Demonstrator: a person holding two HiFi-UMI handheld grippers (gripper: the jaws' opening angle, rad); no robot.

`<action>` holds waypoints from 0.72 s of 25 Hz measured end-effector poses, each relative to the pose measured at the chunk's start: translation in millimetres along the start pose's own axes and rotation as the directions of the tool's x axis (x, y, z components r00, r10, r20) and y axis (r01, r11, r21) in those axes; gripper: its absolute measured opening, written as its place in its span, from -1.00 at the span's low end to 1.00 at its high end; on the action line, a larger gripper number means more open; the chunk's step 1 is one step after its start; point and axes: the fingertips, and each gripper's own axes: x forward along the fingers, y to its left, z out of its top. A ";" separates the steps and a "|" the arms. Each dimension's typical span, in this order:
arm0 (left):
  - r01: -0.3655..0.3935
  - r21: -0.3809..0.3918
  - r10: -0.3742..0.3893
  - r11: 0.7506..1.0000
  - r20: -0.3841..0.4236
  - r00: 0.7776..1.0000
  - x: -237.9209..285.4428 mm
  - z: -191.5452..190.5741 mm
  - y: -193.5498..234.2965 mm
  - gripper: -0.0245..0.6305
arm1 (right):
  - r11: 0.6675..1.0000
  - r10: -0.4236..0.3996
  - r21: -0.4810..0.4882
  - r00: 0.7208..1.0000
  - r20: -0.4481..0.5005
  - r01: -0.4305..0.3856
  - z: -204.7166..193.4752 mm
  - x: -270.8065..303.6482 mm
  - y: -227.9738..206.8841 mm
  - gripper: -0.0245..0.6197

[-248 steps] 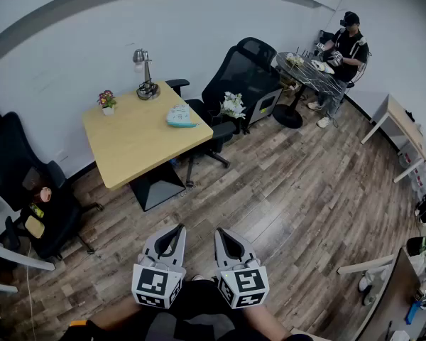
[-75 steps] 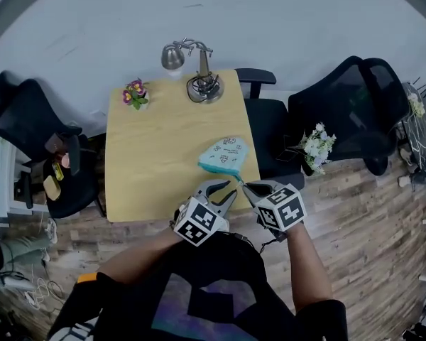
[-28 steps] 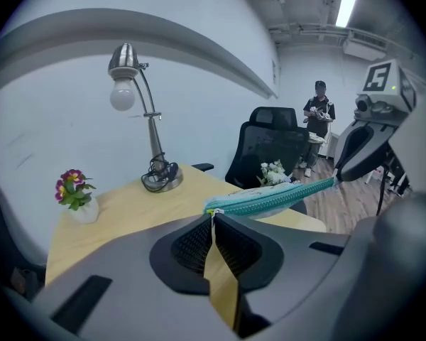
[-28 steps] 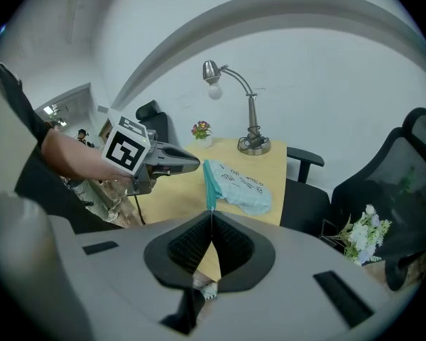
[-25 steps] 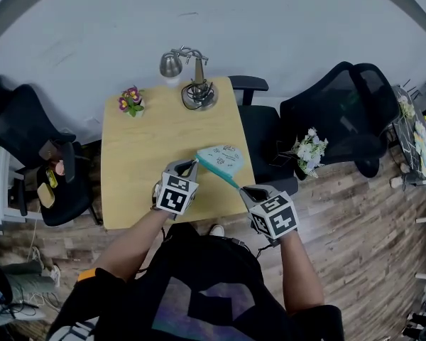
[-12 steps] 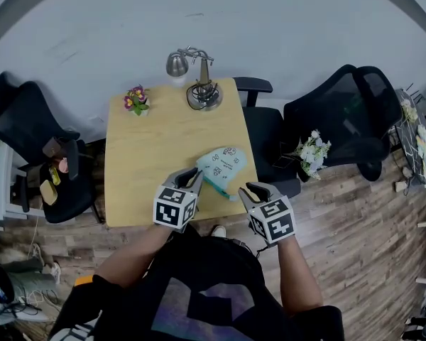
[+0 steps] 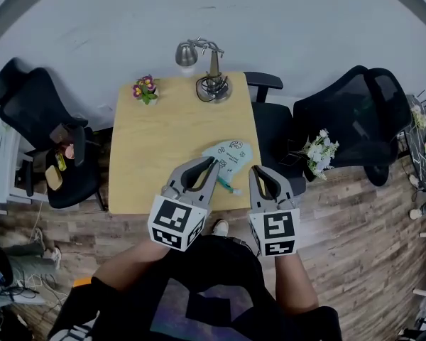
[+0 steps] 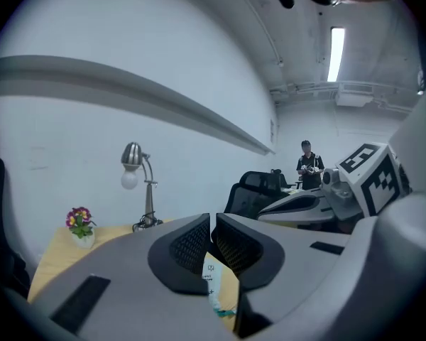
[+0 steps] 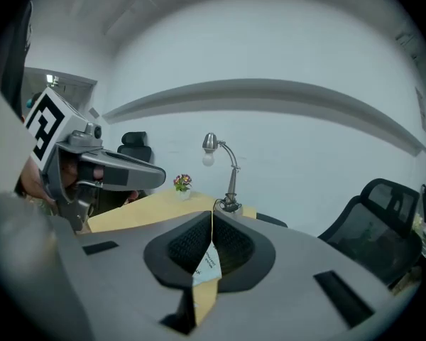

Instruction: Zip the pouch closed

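Head view showed the pouch flat on the desk, judged soft and light; best held at its zipper edge. Left tool was closed and empty; right tool was closing on nothing.

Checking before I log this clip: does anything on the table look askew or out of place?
Only mildly: the pouch lies slanted close to the table's right edge, near its front corner. The lamp and flower pot stand upright at the back.
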 end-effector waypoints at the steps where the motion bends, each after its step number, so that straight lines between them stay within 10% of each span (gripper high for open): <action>1: -0.006 0.013 0.006 1.000 0.012 1.000 -5.3 5.7 -4.5 -0.84 | 1.000 -0.005 0.002 1.000 0.021 0.005 5.5 -4.6 1.8 -0.86; 18: -0.051 0.055 0.050 0.997 0.015 0.999 -67.0 13.1 -17.1 -0.89 | 0.995 -0.018 0.095 0.988 0.153 0.004 35.1 -35.7 45.1 -0.88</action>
